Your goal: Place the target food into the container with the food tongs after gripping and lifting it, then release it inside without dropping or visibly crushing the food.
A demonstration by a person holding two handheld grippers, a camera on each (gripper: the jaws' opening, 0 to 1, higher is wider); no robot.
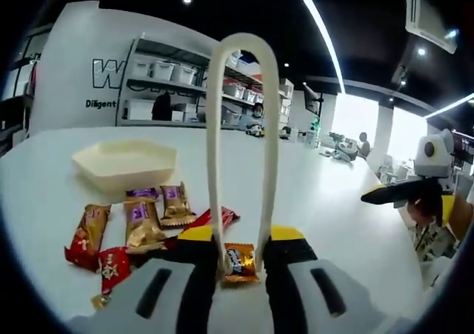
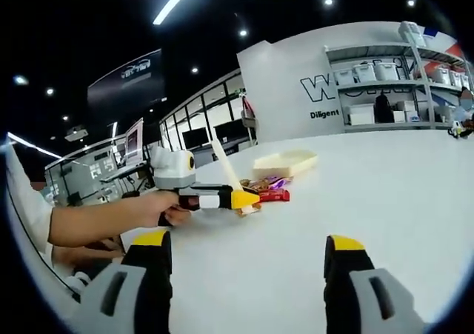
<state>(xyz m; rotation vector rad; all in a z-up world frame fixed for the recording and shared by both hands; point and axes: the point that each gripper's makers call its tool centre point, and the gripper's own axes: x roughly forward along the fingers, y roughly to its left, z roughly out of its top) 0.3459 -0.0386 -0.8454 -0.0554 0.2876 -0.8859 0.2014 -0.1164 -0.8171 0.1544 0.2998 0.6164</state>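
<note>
The left gripper point(image 1: 239, 264) held a pair of cream plastic food tongs point(image 1: 241, 149) between its jaws, which were pressed in against the tong arms. The tong tips in turn pinched a small orange-wrapped candy point(image 1: 240, 264). In the right gripper view the same candy point(image 2: 248, 209) sat at the tong tips point(image 2: 245, 204), low over the white worktop point(image 2: 385, 193); whether it was clear of the surface could not be told. Holding the tongs near their tips appeared intended to give a light, controlled squeeze, and the wrapper showed no visible crushing.

The right gripper point(image 2: 252, 275) hung apart over bare worktop, jaws spread and holding nothing, apparently kept out of the way.

The cream hexagonal shallow tray point(image 1: 124, 162), judged to be the container, stood beyond a loose cluster of wrapped candies point(image 1: 141, 226) in gold, purple and red. Its interior, so far as visible, held no food. The candy therefore remained outside the container, near the cluster, with the carry across to the tray not yet made.
</note>
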